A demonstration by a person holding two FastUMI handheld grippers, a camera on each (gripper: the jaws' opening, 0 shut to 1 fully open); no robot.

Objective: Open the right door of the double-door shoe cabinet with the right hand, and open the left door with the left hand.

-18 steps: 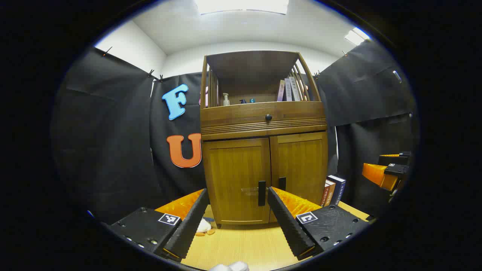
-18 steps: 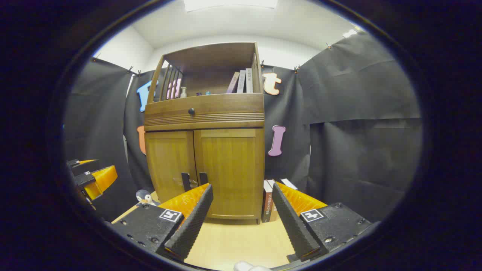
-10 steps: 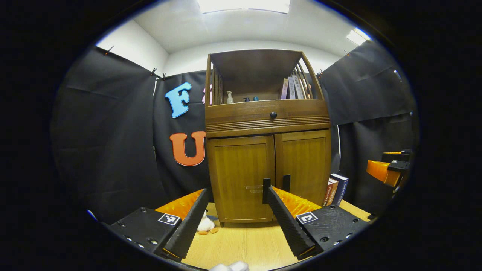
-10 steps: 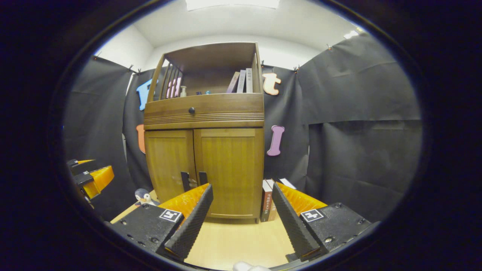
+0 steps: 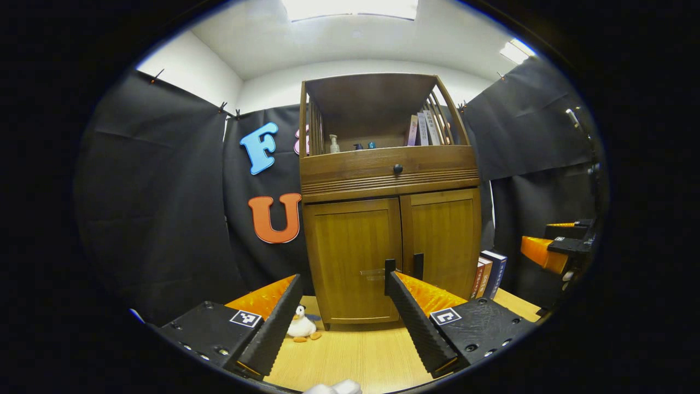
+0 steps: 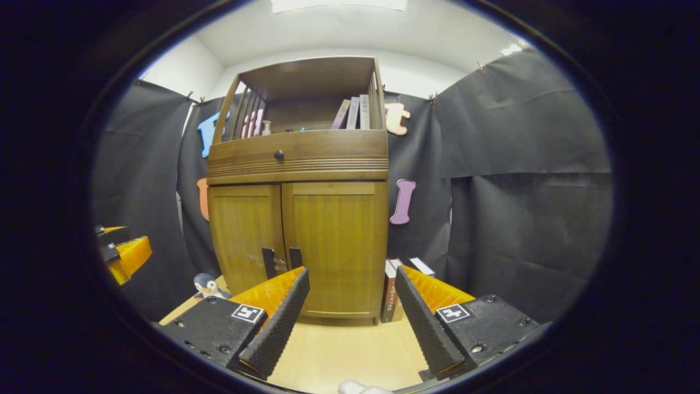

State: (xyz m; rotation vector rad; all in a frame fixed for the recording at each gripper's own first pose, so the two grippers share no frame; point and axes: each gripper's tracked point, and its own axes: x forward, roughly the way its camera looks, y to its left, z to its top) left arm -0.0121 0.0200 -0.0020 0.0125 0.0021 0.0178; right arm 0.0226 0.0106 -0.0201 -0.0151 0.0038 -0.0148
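Facing the brown wooden double-door shoe cabinet (image 5: 389,219) on the light wood floor (image 5: 355,355) | both doors closed | left gripper (image 5: 342,284) released, holding nothing | right gripper (image 6: 351,276) released, holding nothing

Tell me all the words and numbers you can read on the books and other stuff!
No words here can be read.
Upper books in the cabinet: spine print, too small to read.
Lower books beside it: spine print, blurred.
Square tag on the left gripper and square tag on the right gripper: black-and-white patterns, not words.
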